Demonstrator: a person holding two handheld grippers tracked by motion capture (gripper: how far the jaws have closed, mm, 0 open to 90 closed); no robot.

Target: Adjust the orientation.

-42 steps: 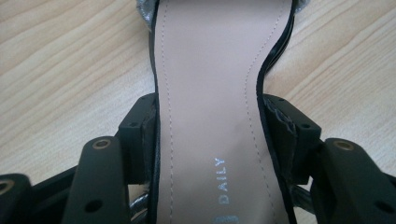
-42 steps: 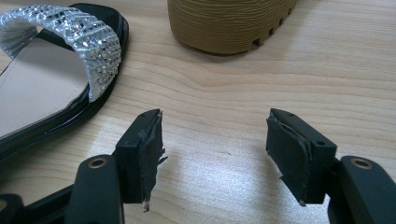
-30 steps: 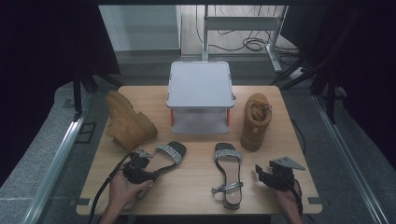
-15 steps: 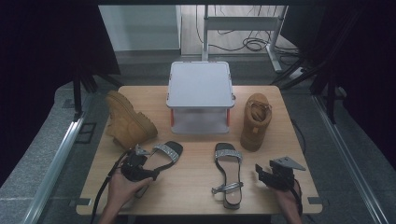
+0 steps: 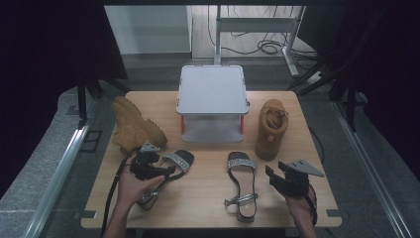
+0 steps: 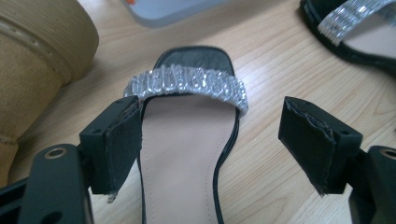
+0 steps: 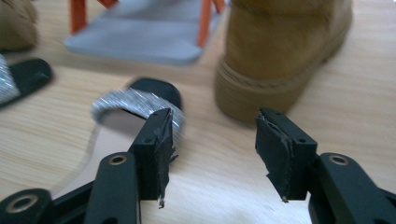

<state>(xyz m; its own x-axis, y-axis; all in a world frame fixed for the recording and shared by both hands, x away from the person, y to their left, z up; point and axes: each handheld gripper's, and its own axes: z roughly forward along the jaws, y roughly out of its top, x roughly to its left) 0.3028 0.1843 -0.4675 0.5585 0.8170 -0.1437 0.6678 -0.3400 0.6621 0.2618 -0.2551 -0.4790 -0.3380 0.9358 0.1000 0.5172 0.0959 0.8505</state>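
The grey rack stands at the back middle of the bench, and everything else is easy to place from it. Left of the rack a tan boot lies tipped on its side. Right of the rack a second boot stands up. In front of the rack, toward the person, lie two black sandals with sparkly straps: the left sandal in front of the rack's left corner, the right sandal in front of its right corner.

The left gripper is wide open and sits right over the left sandal. In the left gripper view the sandal runs up between the jaws. One jaw sits at the sole's left edge. The other jaw stands well clear on the far side. The step looks like a grab of this sandal. To do it well, slide the gripper sideways until the sole is in the middle, then go low enough to catch the sole's edges, not the shiny strap. Squeeze slowly, because a thin flat sole may twist or slip out.

The right gripper is open too and holds nothing. It is just right of the right sandal.
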